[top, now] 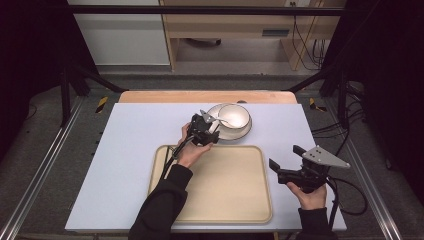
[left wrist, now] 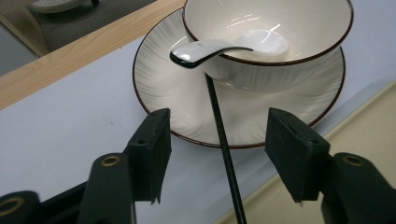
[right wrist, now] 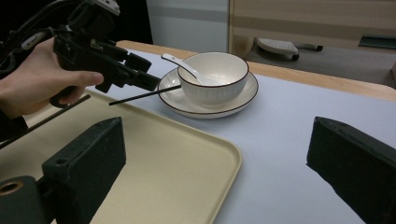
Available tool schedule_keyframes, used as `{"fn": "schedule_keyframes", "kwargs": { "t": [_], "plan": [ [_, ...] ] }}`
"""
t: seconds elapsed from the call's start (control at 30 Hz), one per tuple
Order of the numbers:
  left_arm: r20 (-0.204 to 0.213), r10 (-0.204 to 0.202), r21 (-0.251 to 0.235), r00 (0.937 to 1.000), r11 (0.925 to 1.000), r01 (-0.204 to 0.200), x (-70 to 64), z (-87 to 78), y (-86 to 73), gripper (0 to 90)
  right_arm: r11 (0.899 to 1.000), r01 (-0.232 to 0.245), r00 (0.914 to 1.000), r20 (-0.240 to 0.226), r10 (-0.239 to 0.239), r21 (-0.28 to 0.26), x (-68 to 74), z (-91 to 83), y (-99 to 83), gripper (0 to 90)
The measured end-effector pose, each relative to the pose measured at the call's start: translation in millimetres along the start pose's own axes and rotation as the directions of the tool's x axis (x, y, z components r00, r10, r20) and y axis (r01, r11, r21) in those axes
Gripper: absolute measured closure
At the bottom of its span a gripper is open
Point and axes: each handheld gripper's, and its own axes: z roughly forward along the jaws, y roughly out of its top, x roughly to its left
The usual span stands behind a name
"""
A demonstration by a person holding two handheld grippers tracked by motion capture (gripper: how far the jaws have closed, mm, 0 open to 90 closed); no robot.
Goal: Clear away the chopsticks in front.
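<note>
Beige tray on the white table.

A lab recording bay: dark curtains flank the tabletop, metal rails run along its sides, cables hang right of it, wooden furniture stands behind.

Bowl: glazed ceramic, glossy white, fine ribbing on the outer wall, thin dark rim line.
Plate: same glazed ceramic, faint radial ribbing, dark edge.
Spoon: glossy white ceramic, bright highlights.
Tray: smooth beige plastic, low sheen.
Table cover: matt pale lilac sheet; bare light wood edge at the upper middle of the high view.
Left gripper and right gripper: matt black plastic jaws, brass-coloured inserts; the right one's top plate dull grey metal.
</note>
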Motion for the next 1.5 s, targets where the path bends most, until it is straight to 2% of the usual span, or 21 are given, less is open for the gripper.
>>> {"fn": "schedule_keyframes", "kwargs": {
  "t": [0.23, 0.43, 0.53, 0.77, 0.9, 1.2, 1.5],
  "plan": [
    [-0.002, -0.011, 0.011, 0.9999, 0.9999, 0.011, 2.4, 16.5, -1.3, 53.1, 1.000, -0.010, 1.0000, -0.002, 0.010, -0.003, -1.0, -1.0, 0.1, 4.7],
    [0.005, -0.015, 0.020, 0.9999, 0.9997, 0.015, 2.7, 24.2, 0.4, 62.8, 1.000, -0.002, 1.0000, -0.001, 0.002, -0.001, -1.9, -0.7, -0.3, 4.7],
    [0.010, -0.001, 0.034, 0.9999, 0.9994, 0.000, 0.5, 28.5, 2.1, 66.8, 1.000, -0.005, 1.0000, -0.001, 0.005, -0.001, -2.0, -0.9, -0.2, 4.7],
    [0.030, -0.022, 0.057, 0.9993, 0.9982, 0.021, -2.1, 37.8, 0.3, 75.1, 1.000, -0.003, 1.0000, -0.004, 0.003, -0.001, -1.6, -0.6, -0.4, 4.8],
    [0.024, -0.039, 0.064, 0.9990, 0.9972, 0.037, -1.2, 39.1, -0.5, 80.2, 1.000, -0.006, 1.0000, -0.003, 0.006, 0.001, -1.8, -0.1, -0.7, 4.8],
    [-0.004, -0.074, 0.077, 0.9973, 0.9943, 0.074, 0.2, 38.2, -0.2, 84.2, 1.000, -0.004, 1.0000, -0.004, 0.004, 0.001, -1.4, -0.4, -0.3, 4.8],
    [-0.003, -0.101, 0.077, 0.9949, 0.9919, 0.101, 1.3, 32.6, 0.4, 84.9, 1.000, -0.008, 1.0000, -0.003, 0.008, 0.005, -1.2, -0.7, -0.3, 4.8]
  ]
}}
